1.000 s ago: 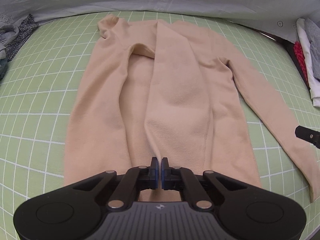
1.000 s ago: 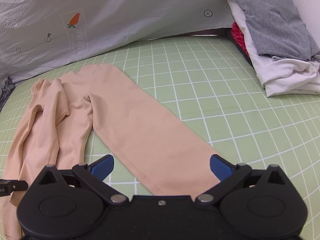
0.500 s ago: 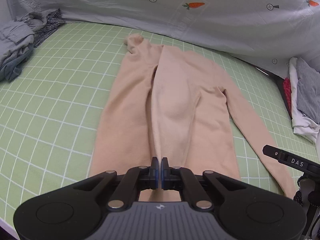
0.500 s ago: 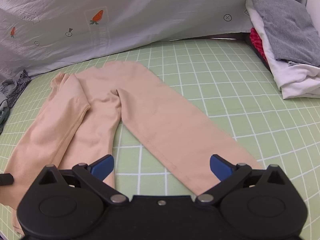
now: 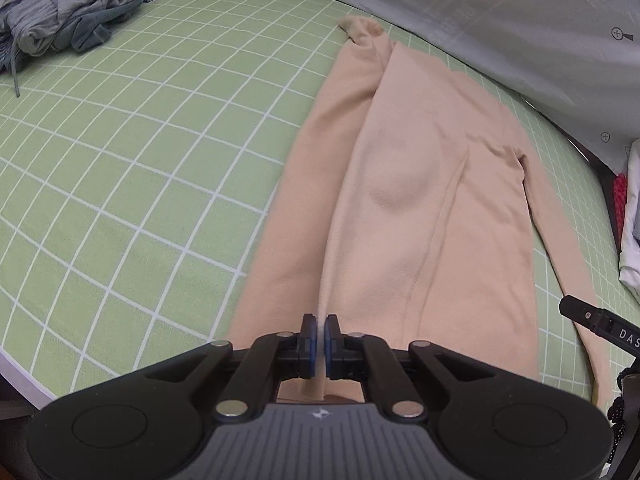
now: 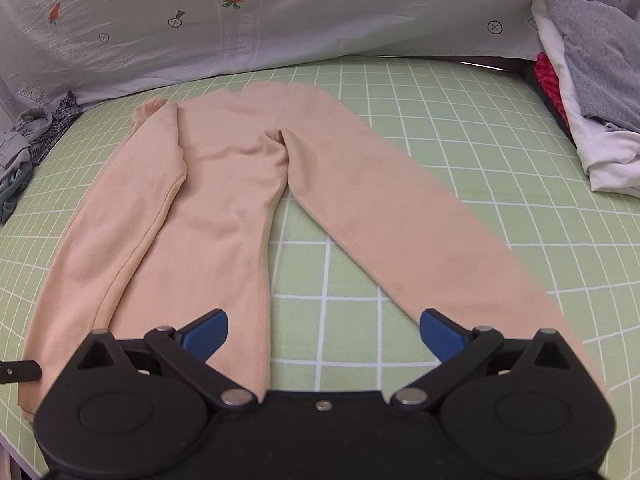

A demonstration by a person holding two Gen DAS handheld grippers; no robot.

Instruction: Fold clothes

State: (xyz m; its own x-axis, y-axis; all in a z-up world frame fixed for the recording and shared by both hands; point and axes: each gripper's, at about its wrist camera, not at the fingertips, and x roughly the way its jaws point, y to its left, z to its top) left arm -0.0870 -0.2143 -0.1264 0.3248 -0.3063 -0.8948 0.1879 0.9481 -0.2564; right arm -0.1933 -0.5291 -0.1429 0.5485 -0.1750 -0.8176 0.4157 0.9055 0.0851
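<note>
A beige long-sleeved garment [image 5: 408, 184] lies flat on the green grid mat [image 5: 140, 140], one side folded in over the body. My left gripper [image 5: 320, 338] is shut on its near folded edge. In the right wrist view the garment [image 6: 224, 200] spreads across the mat, one long part [image 6: 400, 216] angling to the right. My right gripper [image 6: 324, 332] is open and empty, held above the near end between the two parts.
A heap of grey clothes [image 5: 68, 8] lies at the mat's far left. A stack of grey, white and red clothes [image 6: 588, 92] sits at the far right. A white printed sheet [image 6: 280, 12] bounds the back. The mat's near edge [image 5: 24, 380] is close.
The left gripper has pulled back toward the near edge with the folded garment edge, flattening the fold. The right gripper has drawn back and risen, still open.
</note>
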